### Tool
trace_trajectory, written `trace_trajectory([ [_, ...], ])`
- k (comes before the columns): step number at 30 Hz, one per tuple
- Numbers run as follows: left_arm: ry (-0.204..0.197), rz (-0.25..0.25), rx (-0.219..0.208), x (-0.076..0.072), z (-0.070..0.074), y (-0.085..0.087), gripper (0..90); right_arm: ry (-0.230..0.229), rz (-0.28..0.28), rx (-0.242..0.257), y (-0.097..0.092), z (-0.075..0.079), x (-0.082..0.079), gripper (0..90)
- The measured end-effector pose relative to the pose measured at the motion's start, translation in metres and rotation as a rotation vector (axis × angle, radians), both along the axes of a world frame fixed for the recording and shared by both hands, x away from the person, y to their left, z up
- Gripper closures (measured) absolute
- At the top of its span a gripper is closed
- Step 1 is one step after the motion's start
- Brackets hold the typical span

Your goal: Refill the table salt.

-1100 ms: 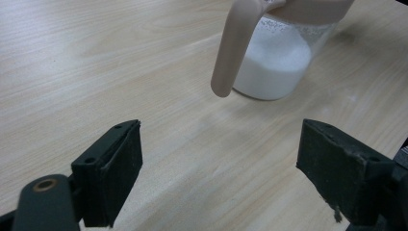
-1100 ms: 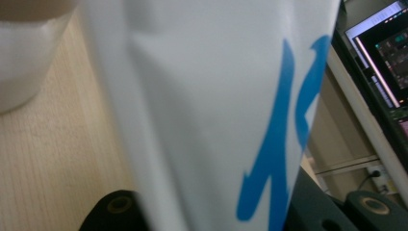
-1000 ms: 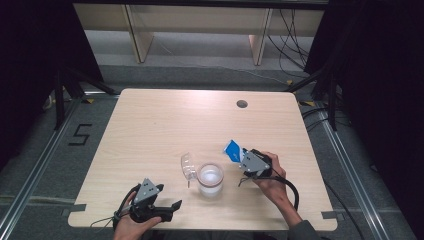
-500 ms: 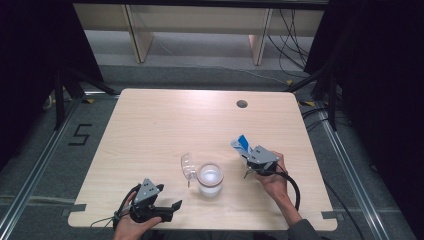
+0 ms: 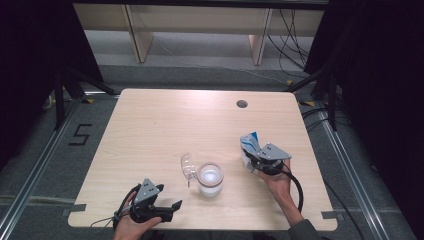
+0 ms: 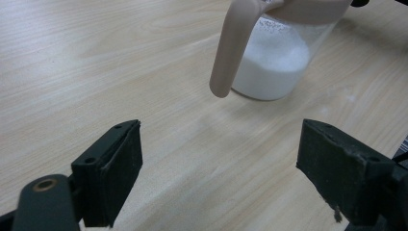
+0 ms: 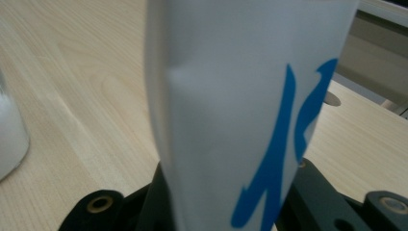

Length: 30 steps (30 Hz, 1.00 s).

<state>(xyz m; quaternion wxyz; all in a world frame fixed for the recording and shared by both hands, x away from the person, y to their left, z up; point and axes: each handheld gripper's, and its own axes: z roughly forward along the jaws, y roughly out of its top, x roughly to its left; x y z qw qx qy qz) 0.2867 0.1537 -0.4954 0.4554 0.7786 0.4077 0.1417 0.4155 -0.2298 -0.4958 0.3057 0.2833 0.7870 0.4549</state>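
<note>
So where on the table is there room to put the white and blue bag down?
The whole far half of the table, up to the small round hole, is bare. The left side beyond the left gripper is bare too. It gets crowded near the front middle, where the jar with its open lid stands, and by the right gripper with the bag.

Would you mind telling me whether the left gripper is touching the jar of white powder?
Apart. The left gripper view shows the left gripper open, with bare table between it and the jar.

Wood table (image 5: 165,125) w/ jar (image 5: 210,179), lid (image 5: 188,166) beside
</note>
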Motion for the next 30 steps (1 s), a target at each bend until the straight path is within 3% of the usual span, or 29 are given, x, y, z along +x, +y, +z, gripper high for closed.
trace_trajectory([
  [3, 0.0, -0.004, -0.004, 0.001, -0.001, 0.0, 15.5, 0.01, -0.02, 0.024, -0.002, 0.002, -0.001, 63.4],
  [4, 0.004, -0.001, -0.006, 0.001, -0.001, -0.001, 15.5, -0.013, -0.022, 0.019, -0.002, 0.003, 0.0, 61.8],
  [6, -0.001, -0.004, -0.002, 0.001, 0.0, 0.0, 15.5, -0.007, -0.036, 0.031, -0.002, 0.004, -0.002, 57.0],
  [8, -0.006, -0.009, 0.002, 0.001, 0.0, 0.0, 15.5, 0.024, -0.045, 0.052, -0.003, 0.005, -0.004, 53.7],
  [11, -0.007, -0.012, 0.009, 0.001, 0.0, 0.001, 15.5, -0.011, -0.05, 0.074, -0.004, 0.008, -0.004, 47.7],
  [12, -0.007, -0.008, 0.005, 0.001, 0.0, 0.001, 15.5, -0.014, -0.049, 0.058, -0.004, 0.008, -0.004, 46.2],
  [13, -0.006, -0.011, 0.007, 0.001, 0.0, 0.001, 15.5, 0.01, -0.05, 0.074, -0.002, 0.009, -0.006, 45.1],
  [15, 0.002, -0.001, -0.007, 0.001, -0.001, 0.0, 15.5, -0.001, -0.05, 0.06, -0.003, 0.01, -0.006, 43.3],
  [18, -0.007, -0.01, 0.002, 0.001, 0.0, 0.0, 15.5, -0.001, -0.07, 0.095, -0.003, 0.011, -0.007, 39.0],
  [20, 0.001, -0.001, -0.006, 0.001, -0.001, 0.0, 15.5, -0.043, -0.093, 0.093, -0.005, 0.013, -0.007, 36.5],
  [21, -0.004, -0.005, 0.001, 0.001, -0.001, 0.0, 15.5, -0.008, -0.087, 0.114, -0.004, 0.014, -0.008, 35.9],
  [23, -0.006, -0.006, 0.002, 0.001, -0.001, 0.0, 15.5, -0.037, -0.1, 0.104, -0.006, 0.016, -0.009, 33.9],
  [25, 0.0, -0.002, -0.006, 0.001, -0.001, 0.0, 15.5, -0.01, -0.105, 0.11, -0.006, 0.017, -0.011, 32.6],
  [27, 0.0, -0.002, -0.007, 0.001, -0.001, 0.0, 15.5, -0.043, -0.12, 0.08, -0.006, 0.019, -0.012, 31.6],
  [29, -0.003, -0.005, -0.005, 0.001, -0.001, 0.0, 15.5, -0.019, -0.11, 0.107, -0.006, 0.021, -0.016, 31.4],
  [30, -0.001, -0.003, -0.003, 0.001, -0.001, 0.0, 15.5, -0.032, -0.112, 0.114, -0.006, 0.022, -0.017, 30.8],
])
